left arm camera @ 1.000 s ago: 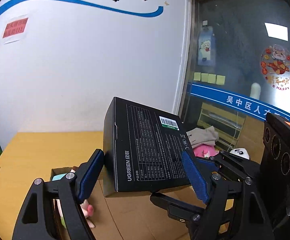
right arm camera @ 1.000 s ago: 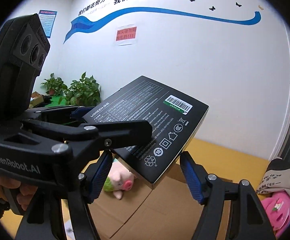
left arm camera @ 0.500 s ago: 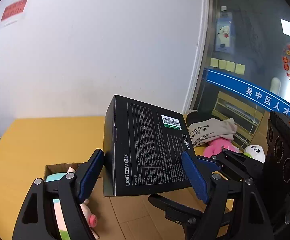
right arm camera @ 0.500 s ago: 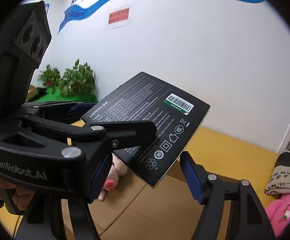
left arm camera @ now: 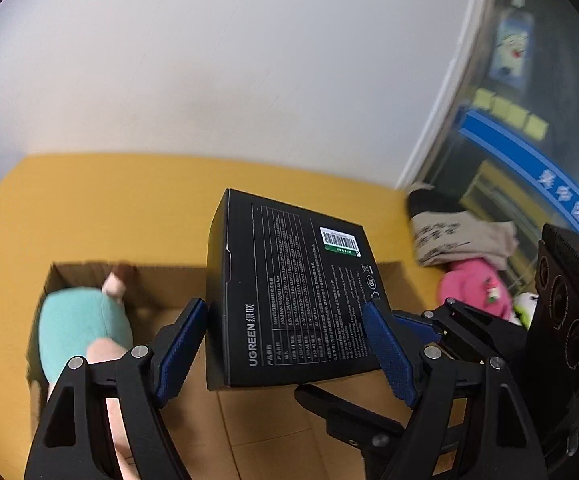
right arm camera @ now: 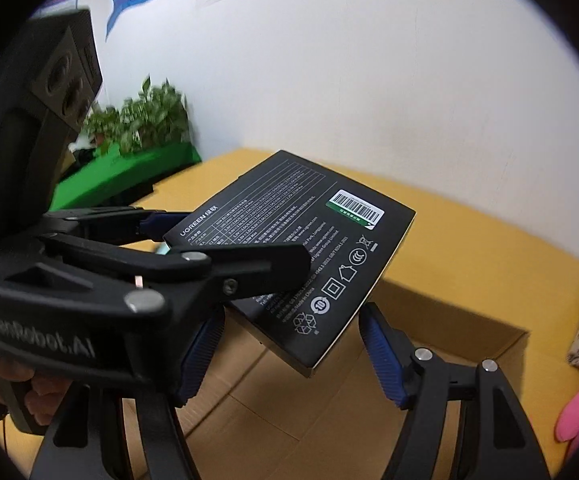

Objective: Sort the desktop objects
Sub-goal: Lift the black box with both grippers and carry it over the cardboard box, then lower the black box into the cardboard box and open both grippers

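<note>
A black UGREEN box (left arm camera: pixel 289 288) with a barcode label hangs above an open cardboard box (left arm camera: pixel 169 280) on a yellow table. My left gripper (left arm camera: pixel 285 352) is shut on the black box at its two sides. In the right wrist view the black box (right arm camera: pixel 301 240) is held by the left gripper from the left, and my right gripper (right arm camera: pixel 289 356) is open below the box's near corner, not touching it. A teal and pink plush toy (left arm camera: pixel 81 324) lies inside the cardboard box at its left end.
A folded beige cloth (left arm camera: pixel 461 236), a pink plush (left arm camera: pixel 473 284) and a small white toy lie on the table to the right of the cardboard box. Potted plants (right arm camera: pixel 145 120) stand at the far left by the white wall. A glass door is at the right.
Both grippers have tilted downward and lowered, so the black box now hangs over the open cardboard box. The left gripper's hold is unchanged; the right gripper stays open.
</note>
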Available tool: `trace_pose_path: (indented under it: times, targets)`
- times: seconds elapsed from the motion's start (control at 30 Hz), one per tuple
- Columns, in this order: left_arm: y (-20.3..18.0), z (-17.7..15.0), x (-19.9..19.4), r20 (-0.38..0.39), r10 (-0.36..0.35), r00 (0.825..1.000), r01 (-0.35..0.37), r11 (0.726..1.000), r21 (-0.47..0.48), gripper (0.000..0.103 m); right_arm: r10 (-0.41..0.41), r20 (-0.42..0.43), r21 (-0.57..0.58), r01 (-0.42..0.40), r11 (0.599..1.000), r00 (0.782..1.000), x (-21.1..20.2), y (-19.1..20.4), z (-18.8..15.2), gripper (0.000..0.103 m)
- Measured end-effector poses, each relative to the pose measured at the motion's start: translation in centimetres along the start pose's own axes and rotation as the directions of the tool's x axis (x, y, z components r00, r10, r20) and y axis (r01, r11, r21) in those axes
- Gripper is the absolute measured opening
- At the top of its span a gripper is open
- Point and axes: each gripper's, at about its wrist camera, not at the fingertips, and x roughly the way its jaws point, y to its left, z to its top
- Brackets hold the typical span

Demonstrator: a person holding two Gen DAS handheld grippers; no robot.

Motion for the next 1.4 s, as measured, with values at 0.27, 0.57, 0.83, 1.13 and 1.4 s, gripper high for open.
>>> trace_pose_path:
  times: [0.27,0.57,0.83,1.13,1.4]
  targets:
    - [3.0,-1.4,4.6,-0.144,0.047,0.989,-0.06,0.994,-0.09,0.083,0.079,-0.119,0.034,-0.075,0.997,0.99,5.7,-0.9,-0.7,0.069]
    - [2.3,-2.5,7.4,-0.184,0.059,0.981,-0.072,0.996,-0.06,0.085,0.056,-0.187,0.026,-0.052,0.998,0.981,8.7,-1.7,-1.9,0.069]
    - [1.6,-2.3,4.9,-0.157,0.047,0.986,-0.056,0.997,-0.054,0.09,0.018,-0.18,0.018,-0.015,1.0,0.984,7.0,-2.3,-1.8,0.08]
    - [-4.5,-4.9,-13.1,0.307,0.195,0.931,-0.255,0.952,0.171,0.103,-0.171,0.025,-0.014,0.171,0.985,0.985,-5.4,2.2,-3.2,0.085]
    - [-5.4,-11.6,-18.2,0.257,0.17,0.951,-0.221,0.958,0.184,0.103,-0.122,0.047,0.229,0.108,0.967,0.991,-11.8,5.1,-9.5,0.093]
